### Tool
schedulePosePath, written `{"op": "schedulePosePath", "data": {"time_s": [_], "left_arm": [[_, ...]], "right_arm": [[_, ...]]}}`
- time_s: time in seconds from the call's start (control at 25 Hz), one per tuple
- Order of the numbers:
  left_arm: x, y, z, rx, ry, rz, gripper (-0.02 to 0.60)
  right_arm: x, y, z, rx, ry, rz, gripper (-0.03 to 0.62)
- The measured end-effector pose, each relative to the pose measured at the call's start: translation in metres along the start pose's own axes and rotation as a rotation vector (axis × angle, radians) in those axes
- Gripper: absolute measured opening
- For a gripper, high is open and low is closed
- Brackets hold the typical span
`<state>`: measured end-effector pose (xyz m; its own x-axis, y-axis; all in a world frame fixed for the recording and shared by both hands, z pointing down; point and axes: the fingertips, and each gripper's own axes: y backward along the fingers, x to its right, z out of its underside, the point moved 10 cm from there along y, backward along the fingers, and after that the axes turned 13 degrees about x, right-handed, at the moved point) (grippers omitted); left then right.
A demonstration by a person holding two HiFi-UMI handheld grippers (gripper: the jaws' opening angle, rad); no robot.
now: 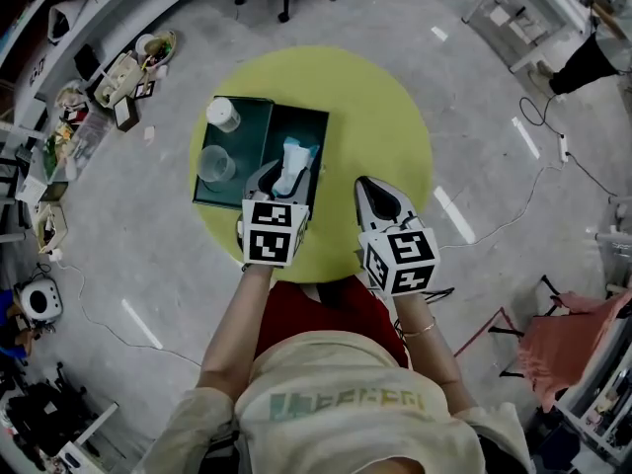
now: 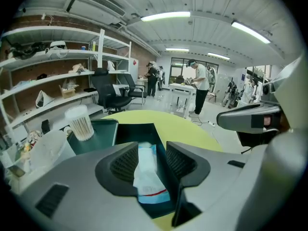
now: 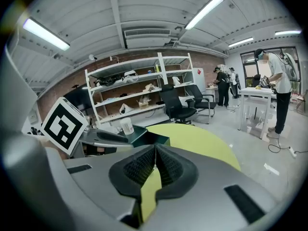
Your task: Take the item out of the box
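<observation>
Head view first: your left gripper (image 1: 283, 181) hangs over the right half of the box (image 1: 321, 136), right at the packet (image 1: 293, 158) that sits inside it. The left half holds a swab jar (image 1: 222, 114) and a clear cup (image 1: 216, 163). Your right gripper (image 1: 370, 188) is over the yellow table (image 1: 385, 117), just right of the box.

Left gripper view: your jaws stand wide apart with the pads off the packet (image 2: 147, 174). It sits in the box (image 2: 127, 134), showing in the gap between them, and nothing grips it.

Right gripper view: your jaws are closed tip to tip and hold nothing, with table (image 3: 197, 138) beyond them. The box (image 3: 144, 137) lies ahead to the left, past your left gripper (image 3: 96, 138)
</observation>
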<state>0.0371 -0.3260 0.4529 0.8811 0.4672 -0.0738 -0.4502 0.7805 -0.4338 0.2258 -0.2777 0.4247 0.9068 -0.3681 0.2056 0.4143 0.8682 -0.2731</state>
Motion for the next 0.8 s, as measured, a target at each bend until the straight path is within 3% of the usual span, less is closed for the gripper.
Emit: {"op": "schedulePosePath", "data": {"time_s": [0.32, 0.8], "left_arm": [[-0.007, -0.041, 0.012, -0.107, 0.012, -0.008, 0.195], [-0.015, -0.075, 0.034, -0.231, 0.065, -0.035, 0.202]], "right_arm": [[0.015, -0.040, 0.005, -0.057, 0.017, -0.057, 0.037], [0.035, -0.071, 0.012, -0.108, 0.005, -0.073, 0.037]]}}
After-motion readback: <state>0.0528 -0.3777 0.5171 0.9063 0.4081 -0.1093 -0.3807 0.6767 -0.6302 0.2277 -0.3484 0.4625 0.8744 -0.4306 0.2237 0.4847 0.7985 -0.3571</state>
